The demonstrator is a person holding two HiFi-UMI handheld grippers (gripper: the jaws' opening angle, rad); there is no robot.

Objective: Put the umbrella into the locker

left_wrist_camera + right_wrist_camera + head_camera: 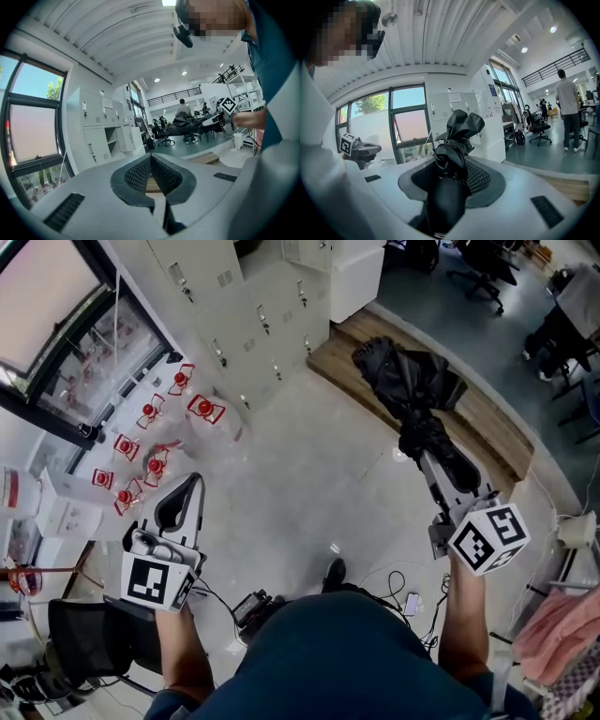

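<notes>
Right tongs (433, 465) are clamped on one end of a folded black umbrella (412, 381). It sticks out ahead of them in mid-air, over a low wooden platform (487, 418). Left tongs (192, 482) are pinched together on nothing. Both forearms reach forward, roughly level, with the grey lockers (248, 310) well ahead.

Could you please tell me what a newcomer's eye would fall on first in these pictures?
The folded black umbrella stands out most. It is clamped in the right gripper at the head view's upper right, seen against a wooden platform. The left gripper is at lower left, shut with nothing in it, and white lockers line the top of the view.
</notes>
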